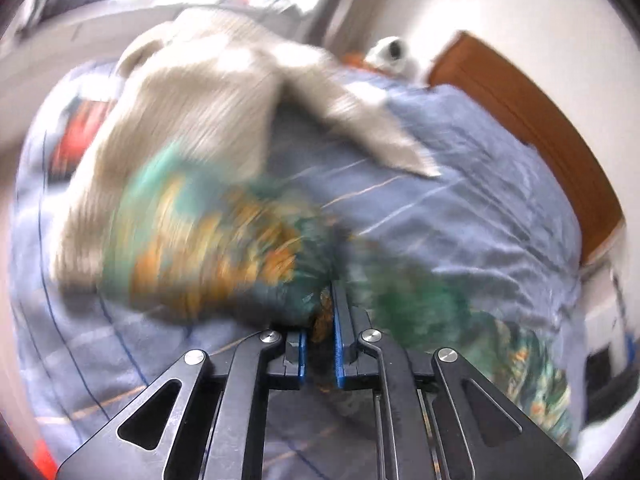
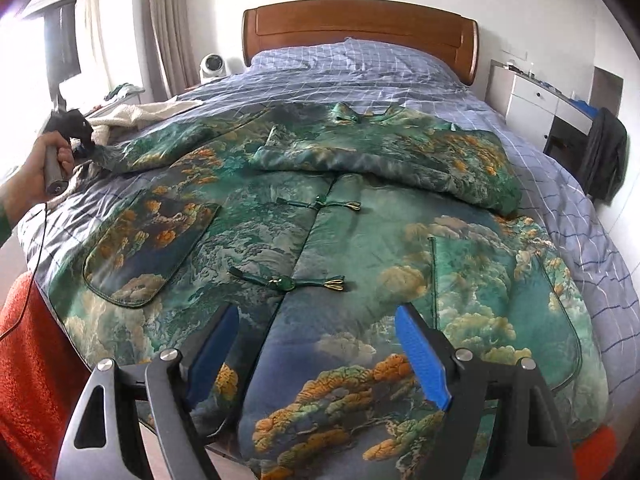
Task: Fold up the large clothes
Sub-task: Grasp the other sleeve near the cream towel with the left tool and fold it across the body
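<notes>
- Left wrist view: the left gripper (image 1: pixel 320 320) has its blue pads drawn in close with a bunch of the green and orange patterned jacket (image 1: pixel 208 248) pinched between them. The picture is blurred.
- The held cloth lifts off the blue checked bed cover (image 1: pixel 460 200). A cream knit garment (image 1: pixel 208 112) lies beyond it, toward the far side of the bed.
- A wooden headboard (image 1: pixel 532 128) stands at the right, with a small white fan (image 1: pixel 390 52) beside it.
- Right wrist view: the right gripper (image 2: pixel 320 352) hangs wide apart over the jacket's (image 2: pixel 280 240) bottom hem near the foot edge of the bed, with nothing between its pads.
- The jacket lies spread front-up across the bed cover (image 2: pixel 360 68), its knot fastenings (image 2: pixel 288 280) down the middle and one sleeve (image 2: pixel 392 156) folded across the chest.
- At the left edge of the bed, a hand (image 2: pixel 36 172) holds the left gripper's handle at the other sleeve.
- An orange towel (image 2: pixel 36 360) lies at the near left corner.
</notes>
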`<state>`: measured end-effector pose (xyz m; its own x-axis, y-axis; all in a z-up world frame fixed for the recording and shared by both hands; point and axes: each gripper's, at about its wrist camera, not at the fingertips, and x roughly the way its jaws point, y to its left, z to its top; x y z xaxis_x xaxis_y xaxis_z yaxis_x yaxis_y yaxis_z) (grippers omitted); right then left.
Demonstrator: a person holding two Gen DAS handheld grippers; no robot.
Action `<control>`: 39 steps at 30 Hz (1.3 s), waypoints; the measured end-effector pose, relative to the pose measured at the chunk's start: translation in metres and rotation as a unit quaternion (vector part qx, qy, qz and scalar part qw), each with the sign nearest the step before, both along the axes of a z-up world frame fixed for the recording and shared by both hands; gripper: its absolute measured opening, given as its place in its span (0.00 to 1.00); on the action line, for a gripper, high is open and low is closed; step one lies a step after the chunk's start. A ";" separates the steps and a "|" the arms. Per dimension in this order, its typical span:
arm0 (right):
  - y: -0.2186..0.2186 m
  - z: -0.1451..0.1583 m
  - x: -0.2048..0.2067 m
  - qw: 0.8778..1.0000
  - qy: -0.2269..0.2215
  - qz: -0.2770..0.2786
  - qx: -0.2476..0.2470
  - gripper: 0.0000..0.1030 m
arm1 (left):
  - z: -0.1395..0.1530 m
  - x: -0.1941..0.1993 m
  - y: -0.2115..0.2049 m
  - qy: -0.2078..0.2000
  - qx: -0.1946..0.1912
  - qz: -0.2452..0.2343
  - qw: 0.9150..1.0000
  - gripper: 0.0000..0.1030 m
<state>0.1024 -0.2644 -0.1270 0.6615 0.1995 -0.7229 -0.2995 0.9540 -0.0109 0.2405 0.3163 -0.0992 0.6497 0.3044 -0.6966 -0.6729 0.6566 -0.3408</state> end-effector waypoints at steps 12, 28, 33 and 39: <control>-0.021 0.006 0.001 0.999 -0.005 -0.026 0.023 0.80 | 0.049 0.056 -0.246 -0.023 0.282 -0.283 0.917 0.07; -0.072 0.050 0.093 0.994 -0.015 -0.038 0.106 0.80 | -0.048 0.003 -0.351 0.059 0.292 -0.482 0.824 0.79; -0.075 0.035 0.196 0.951 0.107 -0.026 0.289 0.80 | -0.046 -0.036 -0.315 0.068 0.251 -0.455 0.852 0.79; -0.033 -0.022 0.281 0.925 0.219 -0.053 0.306 0.79 | -0.056 -0.060 -0.284 0.071 0.207 -0.410 0.885 0.79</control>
<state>0.3833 -0.2973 -0.1486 0.3715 0.6110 -0.6991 -0.0507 0.7652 0.6418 0.1802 0.0325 -0.1547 0.6847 0.0188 -0.7286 0.0712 0.9932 0.0926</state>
